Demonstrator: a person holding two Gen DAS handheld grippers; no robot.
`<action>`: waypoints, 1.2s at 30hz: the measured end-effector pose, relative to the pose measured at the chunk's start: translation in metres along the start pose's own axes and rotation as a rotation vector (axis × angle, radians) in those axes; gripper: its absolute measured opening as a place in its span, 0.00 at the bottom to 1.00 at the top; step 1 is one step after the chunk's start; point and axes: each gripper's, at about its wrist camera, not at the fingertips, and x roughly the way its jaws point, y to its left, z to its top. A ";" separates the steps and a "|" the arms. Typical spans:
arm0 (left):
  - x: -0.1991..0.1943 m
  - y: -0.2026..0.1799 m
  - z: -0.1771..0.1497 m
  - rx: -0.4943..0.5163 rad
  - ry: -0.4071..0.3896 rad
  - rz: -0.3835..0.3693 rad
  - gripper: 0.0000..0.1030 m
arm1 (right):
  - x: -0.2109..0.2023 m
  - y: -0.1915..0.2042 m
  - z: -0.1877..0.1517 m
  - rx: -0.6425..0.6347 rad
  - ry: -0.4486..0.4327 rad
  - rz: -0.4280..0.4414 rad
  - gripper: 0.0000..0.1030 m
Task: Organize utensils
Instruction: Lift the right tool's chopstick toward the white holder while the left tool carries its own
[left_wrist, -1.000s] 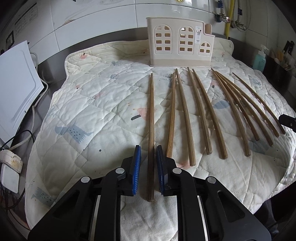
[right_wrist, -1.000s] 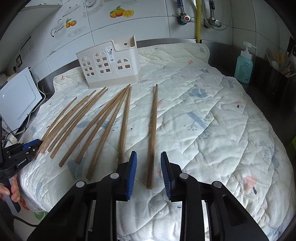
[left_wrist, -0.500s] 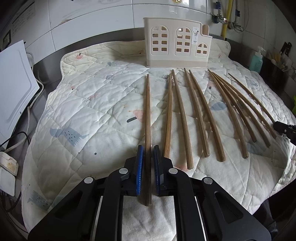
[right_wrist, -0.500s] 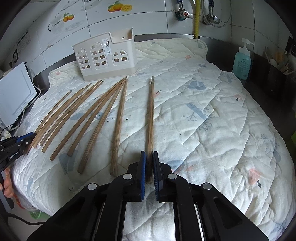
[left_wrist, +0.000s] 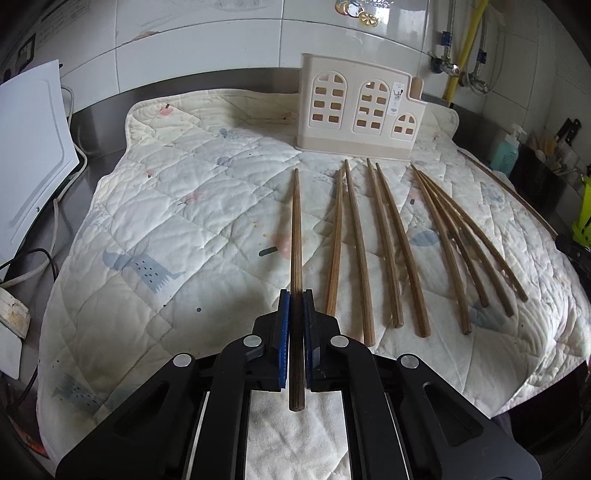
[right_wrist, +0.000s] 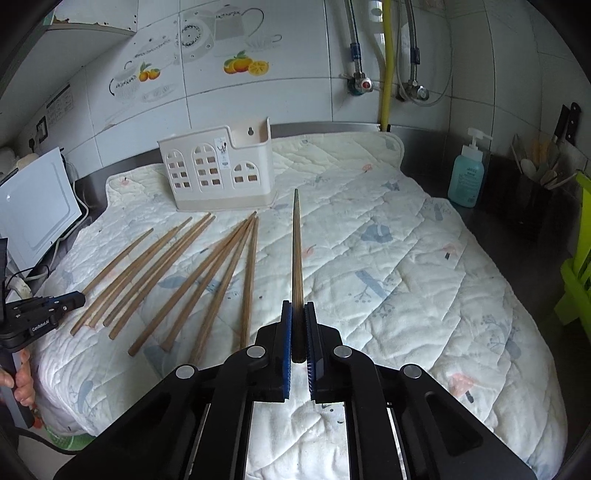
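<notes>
Chopsticks (left_wrist: 388, 243), slender tapered wood, quilted mat (left_wrist: 184, 221)

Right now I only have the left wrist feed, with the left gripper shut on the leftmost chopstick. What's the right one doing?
Observer: The right gripper is shut on a chopstick, gripped near its thick end.
Operator: Where's it aimed?
Observer: Its thin tip points just right of the cream holder, by the low end compartment.
Operator: Anything beside it?
Observer: The loose chopsticks all lie on the quilt to its left.
</notes>
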 end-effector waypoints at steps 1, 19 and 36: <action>-0.002 0.000 0.001 -0.005 -0.005 -0.004 0.05 | -0.002 0.001 0.003 -0.005 -0.007 0.000 0.06; -0.027 0.004 0.035 -0.009 -0.074 -0.024 0.05 | -0.007 0.010 0.021 -0.044 -0.009 0.010 0.06; -0.028 0.005 0.054 0.008 -0.091 -0.022 0.05 | -0.005 0.011 0.043 -0.030 -0.064 0.023 0.06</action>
